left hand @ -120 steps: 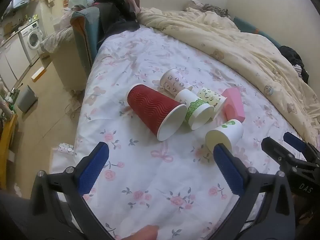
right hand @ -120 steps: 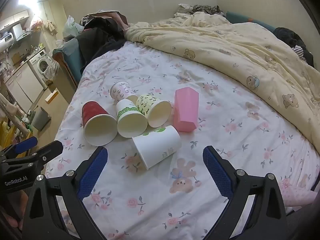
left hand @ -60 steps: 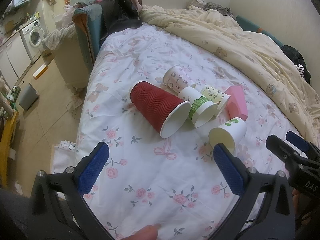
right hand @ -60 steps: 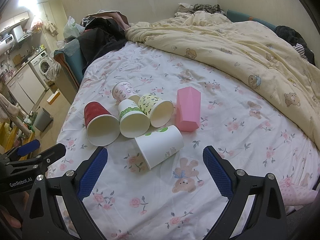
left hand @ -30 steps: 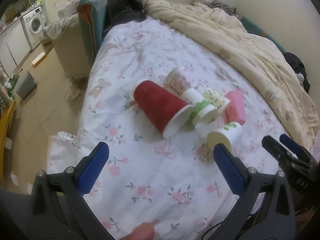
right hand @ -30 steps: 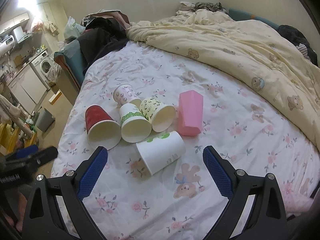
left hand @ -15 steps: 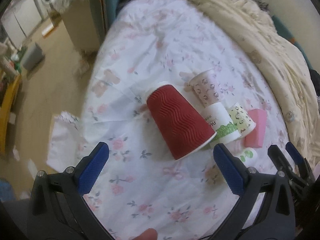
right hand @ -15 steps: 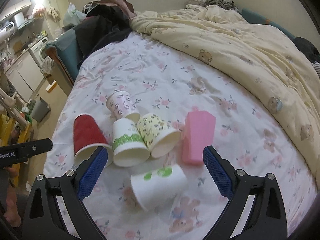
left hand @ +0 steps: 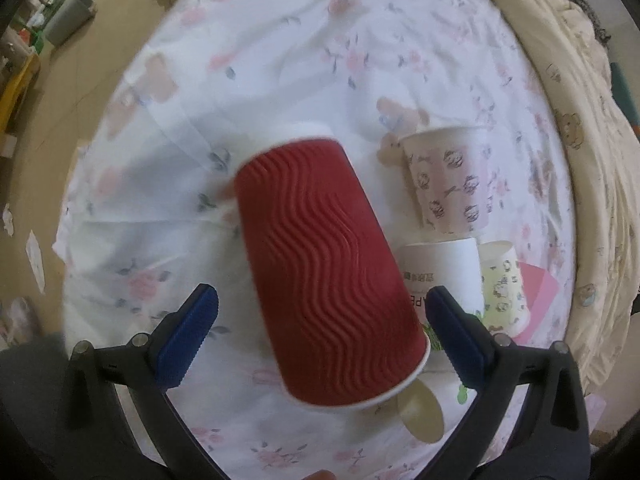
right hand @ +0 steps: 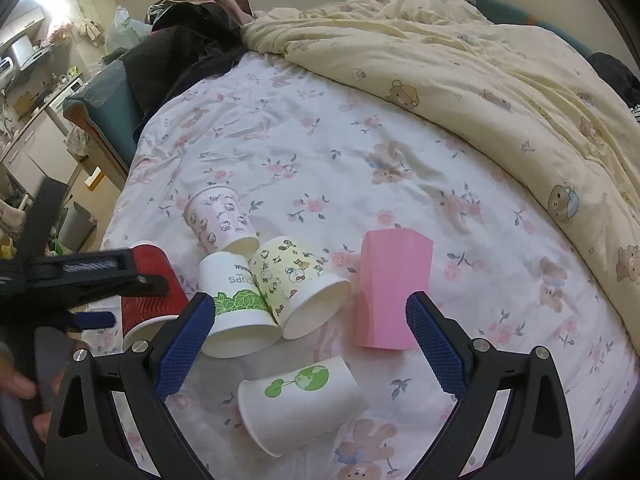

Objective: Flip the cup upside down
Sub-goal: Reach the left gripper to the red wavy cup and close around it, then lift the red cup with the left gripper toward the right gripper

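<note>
Floral bedsheet, red cup sideways, mouth nearward

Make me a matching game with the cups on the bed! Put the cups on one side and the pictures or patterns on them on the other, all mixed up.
Cups:
1. red cup
2. cup nearest the right tongs
3. pink cup
4. cup farthest up the bed

Patterns:
A. plain, no pattern
B. wavy ridges
C. small cartoon faces on pale pink
D. green globe and tree

Pairs: 1-B, 2-D, 3-A, 4-C
</note>
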Demonstrator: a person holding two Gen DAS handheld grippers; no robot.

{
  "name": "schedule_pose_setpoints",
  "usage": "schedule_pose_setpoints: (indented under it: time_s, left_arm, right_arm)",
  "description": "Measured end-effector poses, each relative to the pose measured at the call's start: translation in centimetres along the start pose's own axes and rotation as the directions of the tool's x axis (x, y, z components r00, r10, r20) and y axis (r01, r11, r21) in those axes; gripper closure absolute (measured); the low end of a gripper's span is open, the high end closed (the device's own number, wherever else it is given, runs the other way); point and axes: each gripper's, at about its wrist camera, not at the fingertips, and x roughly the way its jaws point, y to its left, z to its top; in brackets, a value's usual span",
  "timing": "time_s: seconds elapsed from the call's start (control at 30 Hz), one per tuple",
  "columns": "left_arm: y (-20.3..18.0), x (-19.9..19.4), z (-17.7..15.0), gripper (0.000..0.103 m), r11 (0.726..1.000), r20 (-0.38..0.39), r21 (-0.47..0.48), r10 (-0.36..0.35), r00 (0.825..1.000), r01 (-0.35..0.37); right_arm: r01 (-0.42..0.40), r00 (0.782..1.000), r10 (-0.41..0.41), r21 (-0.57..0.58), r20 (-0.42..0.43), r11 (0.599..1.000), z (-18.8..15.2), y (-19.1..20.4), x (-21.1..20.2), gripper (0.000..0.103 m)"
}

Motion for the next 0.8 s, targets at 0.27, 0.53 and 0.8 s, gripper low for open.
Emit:
schedule_pose_setpoints:
  time_s: [0.27, 0.53, 0.8]
  left_arm:
    - [0.0, 1.0, -0.7, 0.022, 0.999, -0.037, 0.007, -0.037, 0.999, 0.037]
    - [1.6, -2.2, -2.6, 0.024, 0.993, -0.004, 0.106, -0.043, 0.999, 0.044]
    - [3.1, -3.3, -8.3, 0.024, 0.98, -0.017, 0.186, -0.066, 0.998, 0.068]
  right_arm:
    - [-0.003, 1.0, 0.003, 0.013, 0.01, 1.0, 0.0, -0.5, -0.4, 0.005]
    - [-0.023, 1.0, 0.023, 0.035, 0.014, 0.999, -0.8, -0.7, -1.8, 0.005]
    - [-0.069, 0.997, 0.073, 0.104, -0.036, 0.992, -3.8, -1.2, -3.7, 0.005]
